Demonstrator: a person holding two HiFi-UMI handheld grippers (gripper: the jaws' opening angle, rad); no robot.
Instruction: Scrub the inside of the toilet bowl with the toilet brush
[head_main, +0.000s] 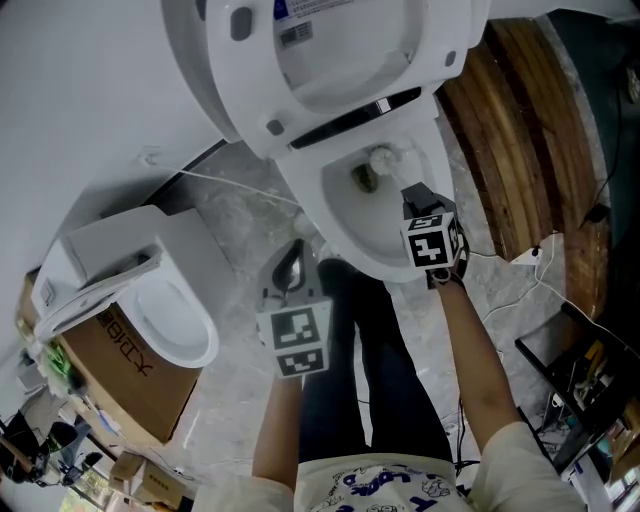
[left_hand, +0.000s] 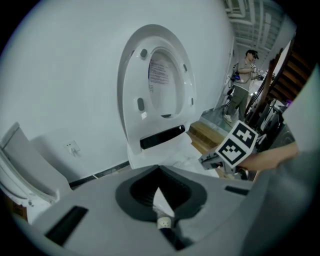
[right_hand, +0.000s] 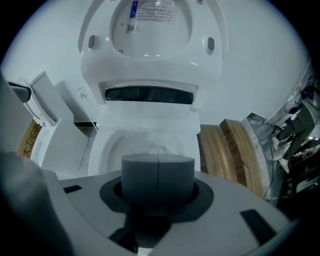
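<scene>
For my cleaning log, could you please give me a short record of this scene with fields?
toilet: lid and seat raised, bowl open
toilet brush: head down inside the bowl
right gripper: over the bowl's front, jaws closed, apparently on the brush handle
left gripper: held left of the bowl, away from the brush; jaw state unclear
surroundings: second toilet on a cardboard box at left; wooden planks at right
</scene>
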